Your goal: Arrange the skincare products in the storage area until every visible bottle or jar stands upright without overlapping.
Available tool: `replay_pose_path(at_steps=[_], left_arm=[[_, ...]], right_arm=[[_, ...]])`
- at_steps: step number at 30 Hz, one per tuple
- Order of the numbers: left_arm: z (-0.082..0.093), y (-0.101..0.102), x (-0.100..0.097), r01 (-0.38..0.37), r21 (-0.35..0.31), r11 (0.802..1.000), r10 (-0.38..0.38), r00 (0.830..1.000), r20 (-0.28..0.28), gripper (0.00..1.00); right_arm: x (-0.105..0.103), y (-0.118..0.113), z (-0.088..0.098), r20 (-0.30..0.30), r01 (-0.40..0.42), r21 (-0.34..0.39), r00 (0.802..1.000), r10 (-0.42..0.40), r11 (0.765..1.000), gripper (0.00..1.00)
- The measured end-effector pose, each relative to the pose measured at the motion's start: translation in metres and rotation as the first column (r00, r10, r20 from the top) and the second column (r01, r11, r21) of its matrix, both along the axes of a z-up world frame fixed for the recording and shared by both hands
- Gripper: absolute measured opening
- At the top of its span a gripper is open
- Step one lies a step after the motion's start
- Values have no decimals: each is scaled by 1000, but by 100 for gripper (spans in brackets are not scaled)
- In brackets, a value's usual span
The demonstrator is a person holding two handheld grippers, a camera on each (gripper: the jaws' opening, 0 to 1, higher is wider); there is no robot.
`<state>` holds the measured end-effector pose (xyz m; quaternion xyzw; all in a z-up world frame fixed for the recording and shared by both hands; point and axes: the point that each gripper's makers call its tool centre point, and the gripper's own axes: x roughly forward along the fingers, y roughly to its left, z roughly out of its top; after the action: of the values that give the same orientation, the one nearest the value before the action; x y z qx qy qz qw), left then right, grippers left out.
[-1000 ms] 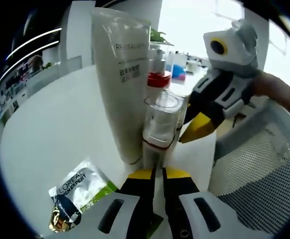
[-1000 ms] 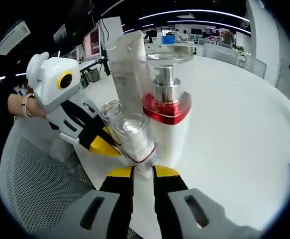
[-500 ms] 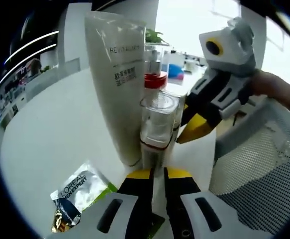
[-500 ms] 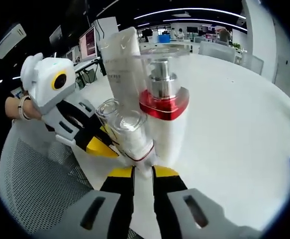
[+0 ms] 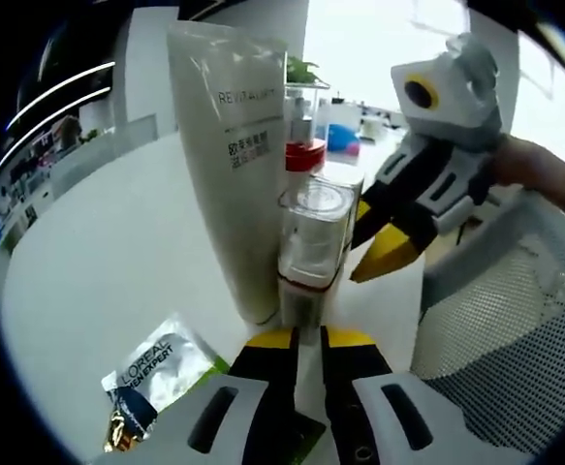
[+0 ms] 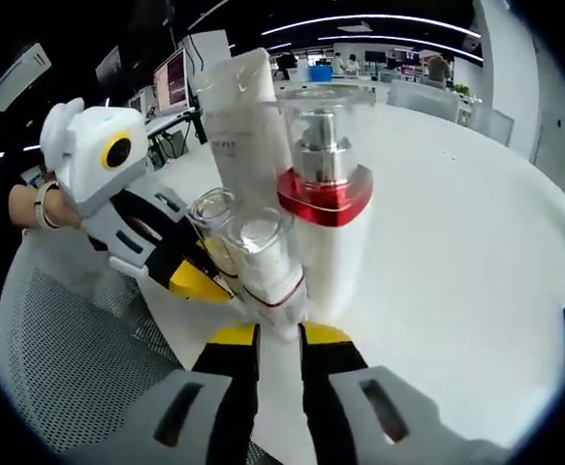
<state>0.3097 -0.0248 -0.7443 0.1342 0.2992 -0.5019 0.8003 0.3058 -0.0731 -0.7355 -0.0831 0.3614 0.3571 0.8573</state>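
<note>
Beside the tall white tube [image 5: 232, 165], both grippers, left gripper [image 5: 299, 336] and right gripper [image 6: 278, 332], pinch small clear-capped bottles [image 5: 309, 247] standing upright. Left gripper view alone shows a foil sachet [image 5: 154, 373] below the tube. Arrangement unchanged since earlier.

Both cameras sit low and very close to the cluster of bottles on the white tabletop [image 5: 98, 242], looking along their own jaws from roughly opposite sides. Each view shares the tall white tube [image 5: 235, 165] [image 6: 248, 116], the red-collared pump bottle [image 5: 304, 155] [image 6: 326, 194] and the small clear bottle [image 5: 311, 237] [image 6: 263, 257] at frame centre.
</note>
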Motion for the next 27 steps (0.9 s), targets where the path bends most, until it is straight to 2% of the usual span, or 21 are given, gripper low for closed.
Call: replay_pose_path(at_steps=[8,19,27], left_arm=[[12,6,1,-23,-24,999,23,1000,1,12],[39,23,1,-19,-49,999,21,999,44,27],[53,42,4,-70,-93,993,73,997,39,42]], right_arm=[[-5,-1,4,-19,28,21,999,-28,999,19],[-8,-4,18,11,54,27,998,-54,998,41],[-6,-3,33,41,83,28,996,-84,996,56]])
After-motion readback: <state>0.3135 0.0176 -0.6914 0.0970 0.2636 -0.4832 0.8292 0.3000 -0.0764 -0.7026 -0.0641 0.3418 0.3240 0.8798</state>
